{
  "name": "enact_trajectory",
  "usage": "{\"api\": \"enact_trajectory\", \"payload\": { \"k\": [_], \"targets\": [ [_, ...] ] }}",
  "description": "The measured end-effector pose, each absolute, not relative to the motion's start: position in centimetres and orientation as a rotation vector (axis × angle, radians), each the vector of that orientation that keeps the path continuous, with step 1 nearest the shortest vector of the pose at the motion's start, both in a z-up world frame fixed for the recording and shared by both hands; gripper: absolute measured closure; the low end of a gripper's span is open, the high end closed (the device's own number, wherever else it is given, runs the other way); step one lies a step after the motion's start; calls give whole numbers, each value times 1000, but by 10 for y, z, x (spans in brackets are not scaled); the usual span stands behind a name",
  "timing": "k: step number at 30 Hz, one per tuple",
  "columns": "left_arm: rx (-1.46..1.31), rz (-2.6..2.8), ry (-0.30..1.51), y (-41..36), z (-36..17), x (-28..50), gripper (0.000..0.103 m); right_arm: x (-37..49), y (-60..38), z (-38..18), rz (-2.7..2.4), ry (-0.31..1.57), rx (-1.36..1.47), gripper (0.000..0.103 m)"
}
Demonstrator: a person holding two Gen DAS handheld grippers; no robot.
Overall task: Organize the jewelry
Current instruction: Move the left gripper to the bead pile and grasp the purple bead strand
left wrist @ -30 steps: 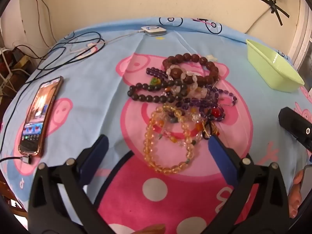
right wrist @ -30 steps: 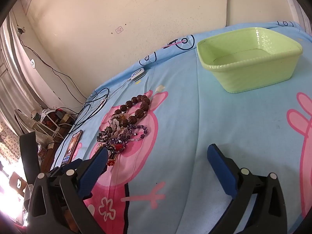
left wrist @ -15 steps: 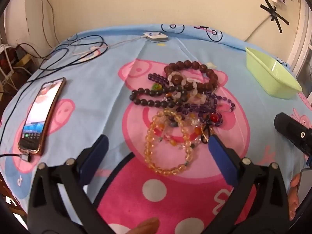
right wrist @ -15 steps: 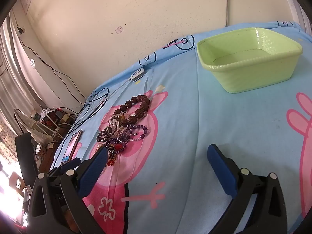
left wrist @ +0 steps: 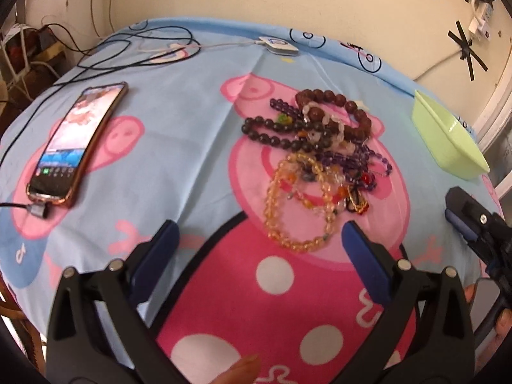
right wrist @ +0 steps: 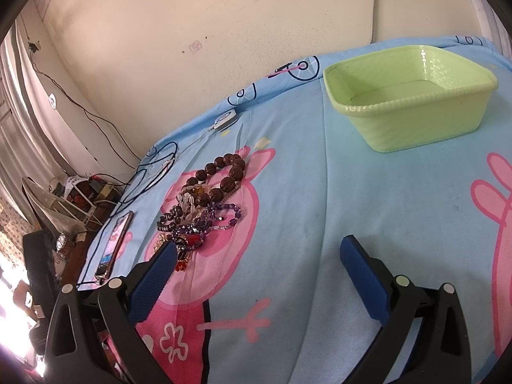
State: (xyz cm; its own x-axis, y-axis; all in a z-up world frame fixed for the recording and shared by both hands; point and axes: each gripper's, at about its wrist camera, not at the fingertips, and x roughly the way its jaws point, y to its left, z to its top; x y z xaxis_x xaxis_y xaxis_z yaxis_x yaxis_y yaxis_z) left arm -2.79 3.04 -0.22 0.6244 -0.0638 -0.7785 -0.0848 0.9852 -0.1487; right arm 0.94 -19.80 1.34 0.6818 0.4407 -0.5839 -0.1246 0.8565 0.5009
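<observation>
My left gripper (left wrist: 257,240) hung above the table with its blue-padded jaws spread wide and nothing between them. Just beyond its right fingertip lay the loop of translucent yellow-amber beads (left wrist: 296,201), the nearest piece of the tangled heap of beaded jewelry (left wrist: 320,147), all of it resting on the light blue tablecloth printed with pink cartoon pigs (left wrist: 179,147). Further into the heap I saw a strand of dark, almost black round beads (left wrist: 275,134), strings of small purple beads (left wrist: 361,156), some clear white beads and, at the far end, a bracelet of large reddish-brown wooden beads (left wrist: 339,105). To the left of the heap, well apart from it, a smartphone in a coppery case (left wrist: 76,140) lay face up with its screen lit and a cable plugged into its near end. Black cables (left wrist: 134,51) trailed across the far left of the cloth, near a small white puck-shaped device (left wrist: 281,45).

My right gripper (right wrist: 257,259) was likewise wide apart and empty, held over bare cloth to the right of the heap. Ahead of it, at the far right of the table, stood the pale green rectangular plastic basin (right wrist: 412,118), with no jewelry inside it.
</observation>
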Motion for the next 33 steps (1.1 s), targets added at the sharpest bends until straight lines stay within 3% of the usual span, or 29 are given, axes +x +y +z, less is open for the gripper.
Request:
{"api": "enact_trajectory", "payload": {
  "k": [24, 33],
  "targets": [
    [-209, -64, 788, 59, 11, -41, 5, 10, -197, 13, 324, 762, 441, 23],
    [-202, -148, 834, 64, 5, -37, 27, 9, -195, 14, 315, 763, 429, 23]
  ]
}}
